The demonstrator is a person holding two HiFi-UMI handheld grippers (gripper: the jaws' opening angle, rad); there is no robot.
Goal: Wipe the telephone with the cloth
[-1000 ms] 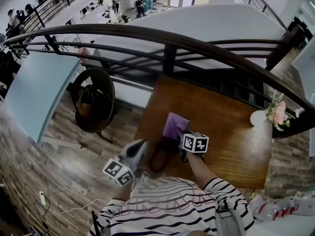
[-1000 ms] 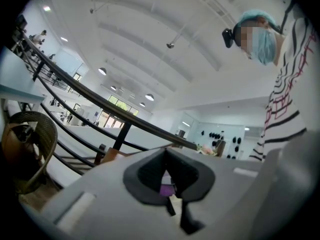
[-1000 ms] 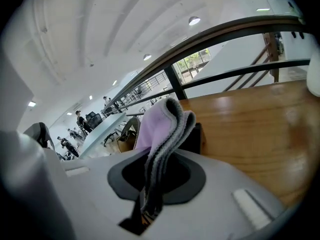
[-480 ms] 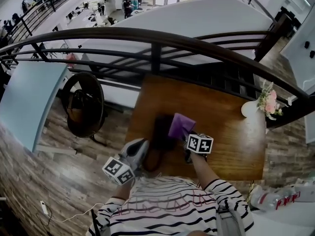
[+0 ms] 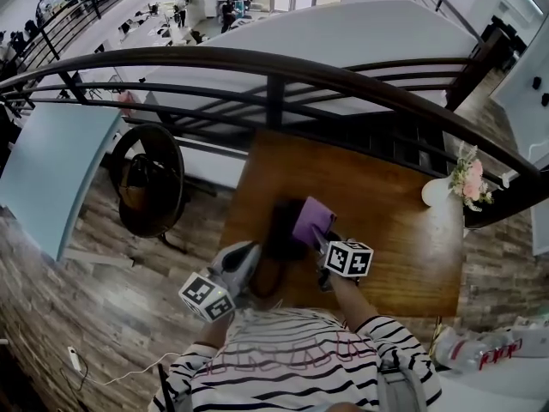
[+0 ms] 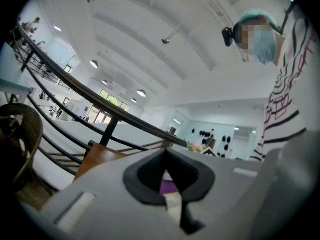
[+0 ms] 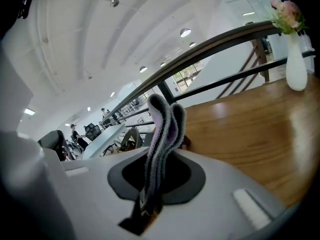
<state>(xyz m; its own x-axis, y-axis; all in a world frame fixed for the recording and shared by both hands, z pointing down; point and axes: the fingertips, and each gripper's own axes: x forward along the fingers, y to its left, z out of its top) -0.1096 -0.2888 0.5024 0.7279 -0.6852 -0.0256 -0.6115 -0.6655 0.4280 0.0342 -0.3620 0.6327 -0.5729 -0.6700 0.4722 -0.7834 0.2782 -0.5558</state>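
The telephone (image 5: 279, 227) is a dark shape near the left of the wooden table (image 5: 390, 239); I cannot make out its details. My right gripper (image 5: 321, 242) is shut on a purple cloth (image 5: 312, 220), which rests against the telephone's right side. In the right gripper view the folded cloth (image 7: 165, 121) stands up out of the shut right gripper (image 7: 159, 151). My left gripper (image 5: 254, 257) sits at the telephone's near end. In the left gripper view, the left gripper (image 6: 165, 159) has its jaws together, with a sliver of purple beyond them.
A white vase with pink flowers (image 5: 439, 197) stands at the table's far right corner, and the vase (image 7: 296, 64) also shows in the right gripper view. A dark railing (image 5: 283, 69) runs just past the table's far edge. A round wicker chair (image 5: 146, 178) stands on the floor to the left.
The right gripper has slid the cloth to the right across the telephone, uncovering more of its dark body, then back a little. The left gripper has hardly moved.
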